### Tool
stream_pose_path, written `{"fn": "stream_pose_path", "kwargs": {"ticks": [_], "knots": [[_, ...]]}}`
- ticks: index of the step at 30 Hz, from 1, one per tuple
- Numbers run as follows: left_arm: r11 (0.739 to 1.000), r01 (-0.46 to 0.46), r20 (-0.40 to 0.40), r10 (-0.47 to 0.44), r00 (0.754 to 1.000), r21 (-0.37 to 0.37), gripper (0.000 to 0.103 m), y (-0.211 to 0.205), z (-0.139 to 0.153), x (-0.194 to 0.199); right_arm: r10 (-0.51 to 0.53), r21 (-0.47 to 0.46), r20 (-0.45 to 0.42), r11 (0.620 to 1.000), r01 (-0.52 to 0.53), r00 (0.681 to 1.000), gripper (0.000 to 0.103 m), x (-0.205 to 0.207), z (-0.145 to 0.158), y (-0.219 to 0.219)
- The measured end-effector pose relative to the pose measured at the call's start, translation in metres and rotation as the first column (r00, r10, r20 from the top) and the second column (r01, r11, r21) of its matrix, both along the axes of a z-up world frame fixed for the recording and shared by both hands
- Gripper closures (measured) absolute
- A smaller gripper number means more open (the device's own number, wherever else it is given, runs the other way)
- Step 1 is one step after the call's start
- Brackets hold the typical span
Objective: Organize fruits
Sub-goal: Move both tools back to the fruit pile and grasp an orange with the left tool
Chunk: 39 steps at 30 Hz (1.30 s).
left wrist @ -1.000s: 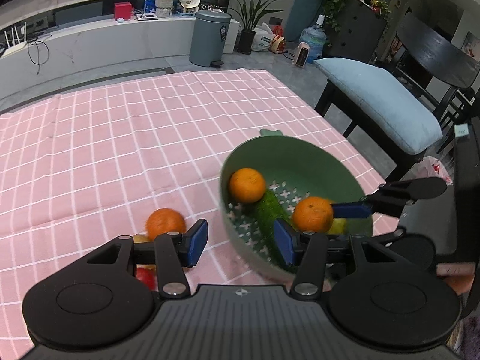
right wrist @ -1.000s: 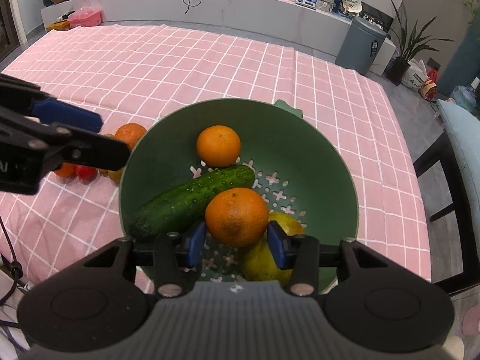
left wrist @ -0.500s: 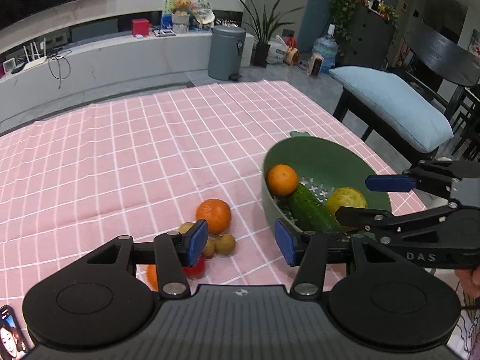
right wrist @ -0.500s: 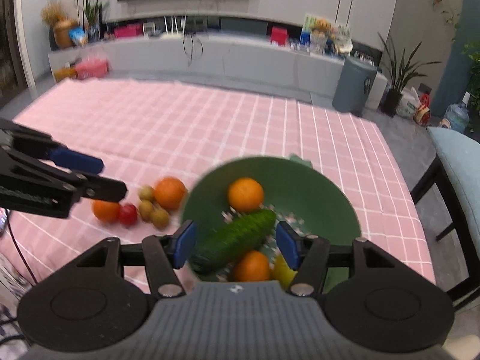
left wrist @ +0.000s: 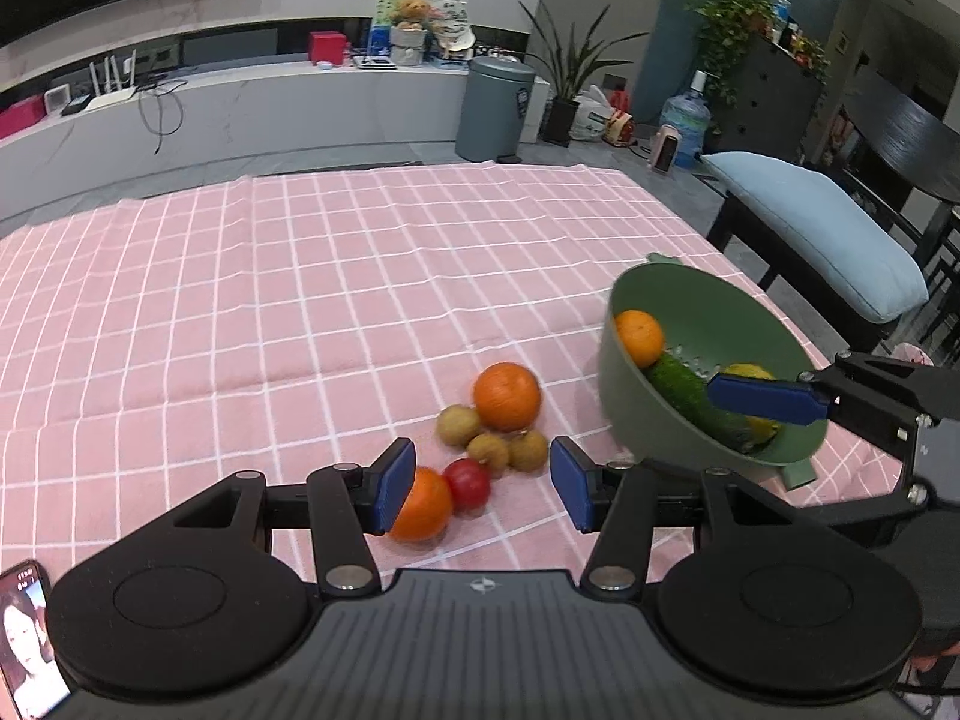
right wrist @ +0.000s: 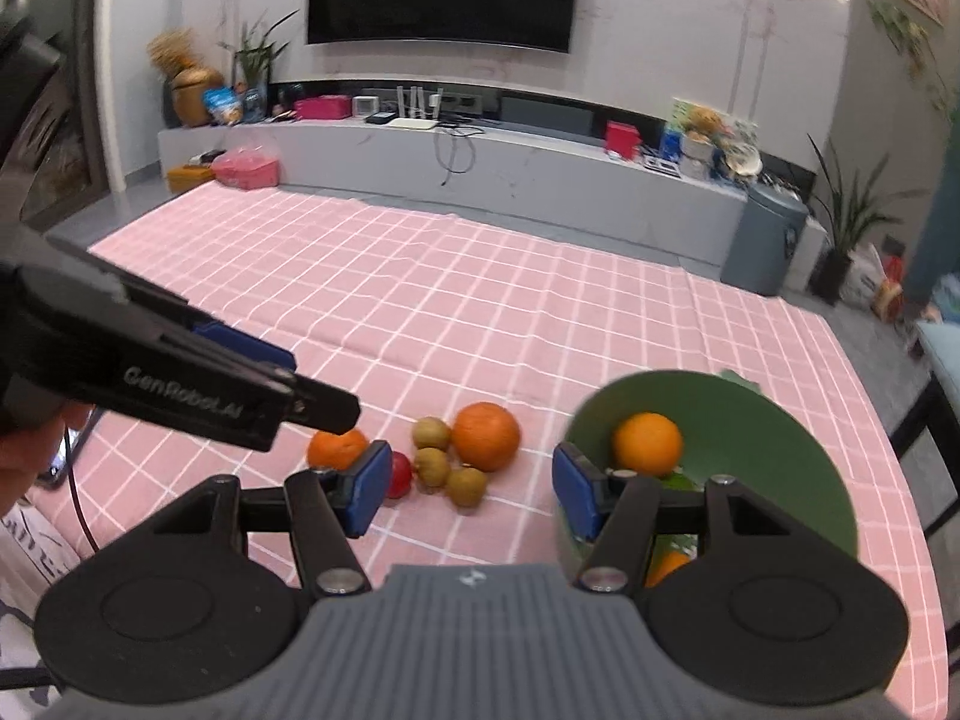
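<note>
A green colander bowl (left wrist: 624,402) (right wrist: 798,468) sits at the table's right side, holding an orange (left wrist: 639,337) (right wrist: 647,443), a cucumber (left wrist: 690,393), a lemon (left wrist: 747,373) and another orange (right wrist: 666,567). Left of it on the pink cloth lie a large orange (left wrist: 507,396) (right wrist: 485,435), a smaller orange (left wrist: 423,504) (right wrist: 337,447), a red fruit (left wrist: 467,482) (right wrist: 401,474) and three small brown fruits (left wrist: 492,439) (right wrist: 441,463). My left gripper (left wrist: 483,483) is open and empty above this pile. My right gripper (right wrist: 469,491) is open and empty, near the bowl's left rim.
The pink checked tablecloth (left wrist: 300,300) covers the table. A bench with a blue cushion (left wrist: 822,240) stands right of the table. A grey bin (left wrist: 495,108) and a white counter (left wrist: 240,114) are beyond the far edge. A phone (left wrist: 24,642) lies at lower left.
My right gripper let the orange go into the bowl, opened and pulled back up and left. My left gripper drew back from the bowl toward the loose fruit pile.
</note>
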<state>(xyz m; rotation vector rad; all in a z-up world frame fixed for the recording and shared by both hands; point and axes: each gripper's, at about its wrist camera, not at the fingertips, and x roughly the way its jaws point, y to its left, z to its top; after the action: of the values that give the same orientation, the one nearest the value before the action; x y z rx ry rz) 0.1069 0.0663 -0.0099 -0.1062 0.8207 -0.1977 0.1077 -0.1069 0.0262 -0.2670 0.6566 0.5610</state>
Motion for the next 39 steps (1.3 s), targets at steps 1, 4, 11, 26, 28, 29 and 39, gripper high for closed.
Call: {"fn": "stream_pose_path", "kwargs": {"ticks": [1,4,11,26,28,29,39], "knots": [[1.000,-0.006,0.000,0.006,1.000,-0.006,0.042,0.003,-0.003,0.000,0.012,-0.008,0.004,1.000,-0.012,1.000,0.047,0.000,-0.004,0.006],[0.999,-0.024,0.002,0.024,1.000,-0.024,0.042,0.012,-0.011,0.002,0.036,-0.038,0.017,0.999,-0.035,0.999,0.049,0.001,-0.012,0.020],[0.996,-0.053,-0.025,0.051,0.998,-0.066,0.042,0.029,-0.028,0.006,0.054,-0.097,0.028,0.994,-0.051,0.998,0.055,0.014,-0.032,0.038],[0.997,-0.035,-0.124,0.027,0.992,-0.063,0.042,0.031,-0.054,0.017,0.061,-0.126,-0.033,0.990,-0.065,0.998,0.063,0.031,-0.070,0.047],[0.998,-0.032,-0.133,0.024,0.991,-0.056,0.042,0.031,-0.057,0.021,0.066,-0.130,-0.036,0.989,-0.070,0.997,0.063,0.032,-0.073,0.048],[0.998,-0.030,-0.136,0.023,0.990,-0.054,0.042,0.030,-0.059,0.023,0.068,-0.131,-0.035,0.989,-0.072,0.997,0.063,0.032,-0.073,0.049],[0.999,-0.016,-0.161,0.009,0.987,-0.048,0.054,0.026,-0.066,0.032,0.074,-0.137,-0.020,0.988,-0.076,0.997,0.063,0.030,-0.074,0.049]]}}
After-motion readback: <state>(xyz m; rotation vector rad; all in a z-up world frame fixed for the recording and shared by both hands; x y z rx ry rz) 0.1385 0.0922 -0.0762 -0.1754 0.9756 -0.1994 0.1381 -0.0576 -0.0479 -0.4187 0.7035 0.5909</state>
